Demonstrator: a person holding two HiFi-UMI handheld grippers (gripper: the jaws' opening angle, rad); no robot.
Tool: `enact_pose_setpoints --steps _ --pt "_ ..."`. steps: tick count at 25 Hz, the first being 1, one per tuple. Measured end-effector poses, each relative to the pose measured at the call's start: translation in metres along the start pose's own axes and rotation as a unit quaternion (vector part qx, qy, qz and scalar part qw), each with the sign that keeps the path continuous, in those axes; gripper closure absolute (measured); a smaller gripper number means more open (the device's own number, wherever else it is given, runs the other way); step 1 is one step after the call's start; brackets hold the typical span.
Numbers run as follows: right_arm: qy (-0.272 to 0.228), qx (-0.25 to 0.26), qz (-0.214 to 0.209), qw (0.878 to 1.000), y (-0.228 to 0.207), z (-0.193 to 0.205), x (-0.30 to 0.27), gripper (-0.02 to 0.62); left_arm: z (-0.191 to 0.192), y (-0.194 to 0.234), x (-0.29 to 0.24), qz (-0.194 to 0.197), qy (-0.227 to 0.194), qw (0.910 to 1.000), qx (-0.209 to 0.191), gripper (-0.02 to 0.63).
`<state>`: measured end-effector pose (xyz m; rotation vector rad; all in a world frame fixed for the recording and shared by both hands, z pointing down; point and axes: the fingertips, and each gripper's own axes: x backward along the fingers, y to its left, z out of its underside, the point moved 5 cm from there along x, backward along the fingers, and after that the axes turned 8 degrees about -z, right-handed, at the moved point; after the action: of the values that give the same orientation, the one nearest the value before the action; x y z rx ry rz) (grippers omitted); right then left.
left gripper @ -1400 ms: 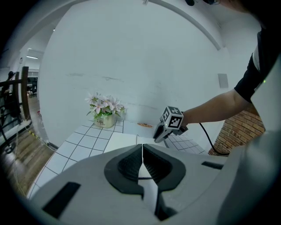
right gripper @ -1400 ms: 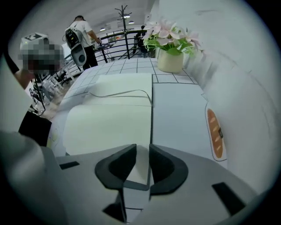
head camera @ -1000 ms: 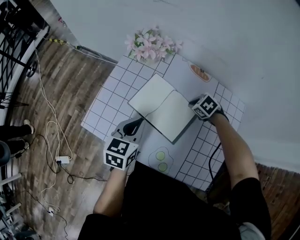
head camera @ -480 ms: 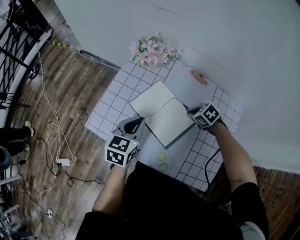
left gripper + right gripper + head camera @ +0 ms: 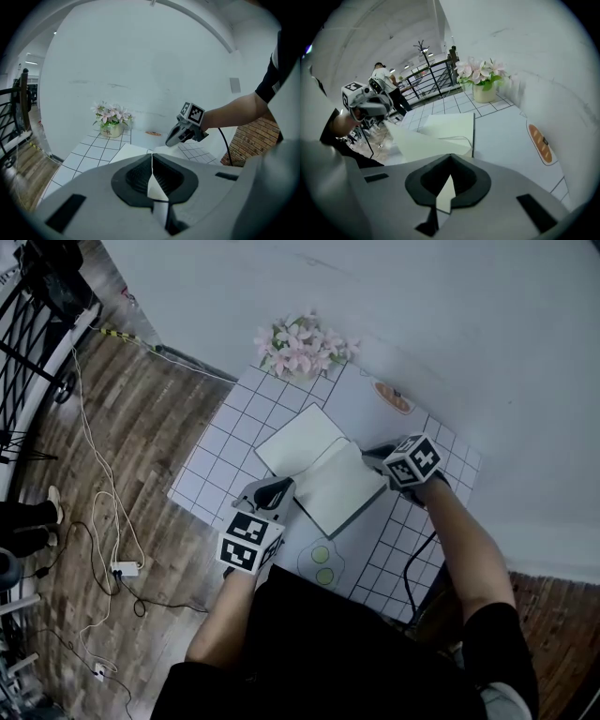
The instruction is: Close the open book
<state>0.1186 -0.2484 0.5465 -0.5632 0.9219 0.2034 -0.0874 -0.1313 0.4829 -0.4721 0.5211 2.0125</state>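
An open book (image 5: pixel 314 465) with blank white pages lies on the gridded table mat (image 5: pixel 220 460). My left gripper (image 5: pixel 281 487) is shut on the book's near left edge, and a white sliver shows between its pads (image 5: pixel 152 161). My right gripper (image 5: pixel 373 457) has just been closing and is now shut on the right-hand page, which stands between its pads (image 5: pixel 450 161). That page (image 5: pixel 417 140) is raised and tilts up over the flat left page (image 5: pixel 450 124). Each gripper shows in the other's view: the right gripper (image 5: pixel 170 141) and the left gripper (image 5: pixel 384 110).
A pot of pink flowers (image 5: pixel 300 338) stands at the mat's far edge by the white wall. The mat has a printed bread picture (image 5: pixel 394 397) and an egg picture (image 5: pixel 323 563). Cables (image 5: pixel 103 502) trail over the wooden floor at left. A person (image 5: pixel 384 77) stands far off.
The right gripper has risen and taken the right-hand page up with it, so the page now tilts instead of lying flat. The left gripper stays where it was.
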Motion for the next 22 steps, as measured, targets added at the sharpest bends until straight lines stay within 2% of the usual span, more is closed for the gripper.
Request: enact_pose_setpoints --steps 6,13,14,16,19,22 --pt "-0.022 0.016 0.007 1.000 0.004 -0.036 -0.016 0.592 0.006 0.005 0.011 -0.012 0.001 0.9999 0.006 0.594" --pt "-0.083 -0.023 0.022 0.996 0.000 -0.072 -0.040 0.591 0.023 0.020 0.028 -0.034 0.010 0.9991 0.021 0.595" --pt "-0.095 -0.022 0.023 0.995 0.000 -0.078 -0.042 0.578 0.025 0.022 0.030 -0.036 0.010 0.9990 0.023 0.595" --pt "-0.105 -0.012 0.023 0.994 0.003 -0.084 -0.044 0.475 0.027 0.024 0.032 -0.039 0.009 0.9988 0.027 0.594" --pt "-0.102 0.003 0.032 0.994 0.005 -0.073 -0.038 0.450 0.031 0.022 0.032 -0.036 0.010 0.9989 0.029 0.594" --pt "-0.114 -0.023 0.055 0.992 -0.005 -0.047 -0.020 0.446 0.034 0.017 0.026 -0.023 0.014 0.9993 0.026 0.594"
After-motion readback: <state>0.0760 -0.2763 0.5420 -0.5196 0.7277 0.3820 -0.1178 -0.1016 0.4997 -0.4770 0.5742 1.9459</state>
